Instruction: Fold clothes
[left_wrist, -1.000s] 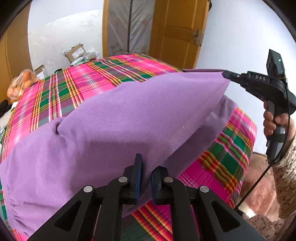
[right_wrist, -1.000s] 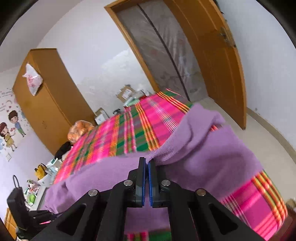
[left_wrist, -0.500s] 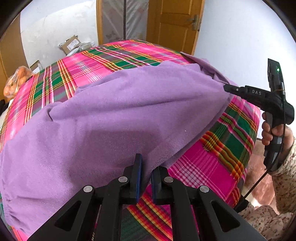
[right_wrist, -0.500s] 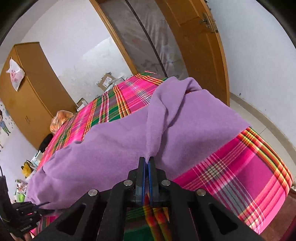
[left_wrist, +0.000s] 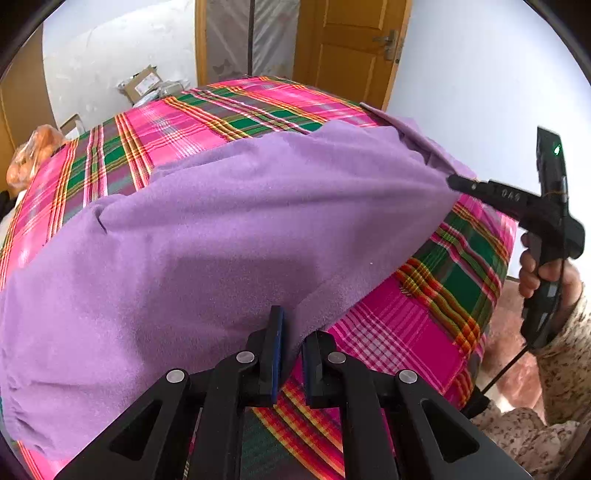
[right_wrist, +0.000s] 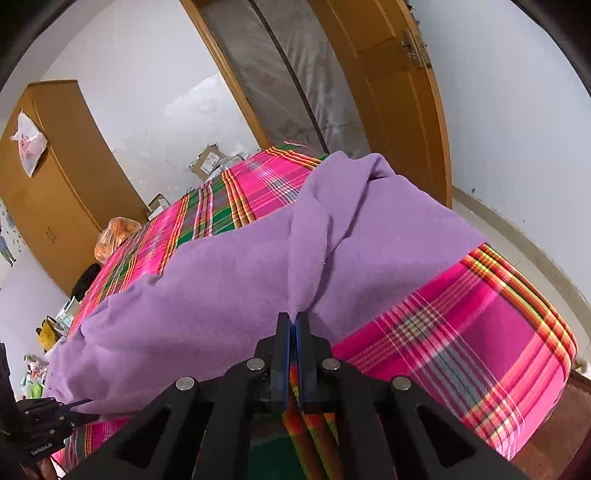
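Purple cloth (left_wrist: 229, 236) lower, onto bed (left_wrist: 424, 332).

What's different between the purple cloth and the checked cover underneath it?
The purple cloth is plain, one colour and fuzzy-looking; the checked cover is striped in pink, green and yellow. The cloth is bunched into folds and pinched at two edge spots by the left gripper and right gripper; the cover lies stretched flat, ungripped. The cloth hides only part of the cover. Both are fabric.
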